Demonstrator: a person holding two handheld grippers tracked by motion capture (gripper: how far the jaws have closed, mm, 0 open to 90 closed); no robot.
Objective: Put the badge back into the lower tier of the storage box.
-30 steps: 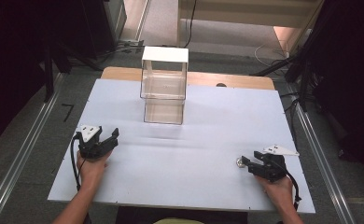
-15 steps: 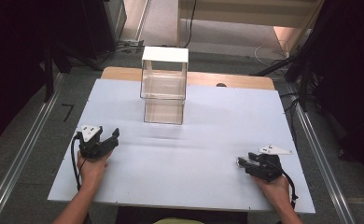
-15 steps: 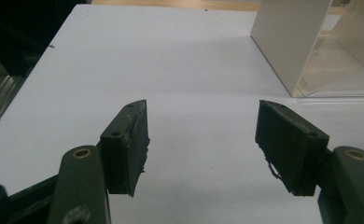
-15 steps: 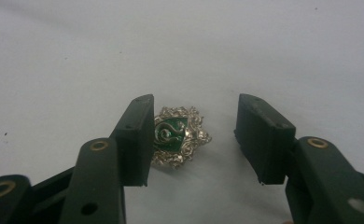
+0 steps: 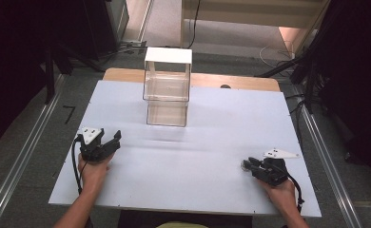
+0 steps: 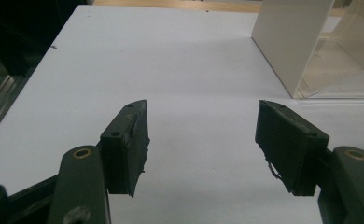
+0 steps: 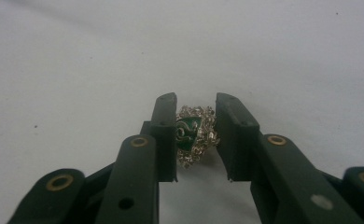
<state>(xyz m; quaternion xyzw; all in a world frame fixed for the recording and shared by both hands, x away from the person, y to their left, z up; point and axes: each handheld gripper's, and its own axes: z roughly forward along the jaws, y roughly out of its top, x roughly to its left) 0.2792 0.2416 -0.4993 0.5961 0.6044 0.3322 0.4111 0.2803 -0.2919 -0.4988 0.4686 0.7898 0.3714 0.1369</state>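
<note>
A small ornament point(image 7: 195, 133) with a green stone set in silvery filigree lies on the white table point(image 5: 198, 142) near the front right. My right gripper point(image 7: 196, 136) has just been closing, and both pads now touch the ornament's sides. In the high view that gripper point(image 5: 247, 164) points left, with the ornament point(image 5: 244, 166) at its tips. My left gripper point(image 5: 115, 141) rests at the front left, its jaws wide apart and empty point(image 6: 201, 140) over bare table.
A two-tier clear box point(image 5: 168, 92) with a white top stands at the table's far middle; its white side panel point(image 6: 290, 42) shows ahead and to the right in the left gripper view. Dark floor and rails flank the table.
The right gripper's jaws have narrowed around the ornament. Both hands stay where they were.
</note>
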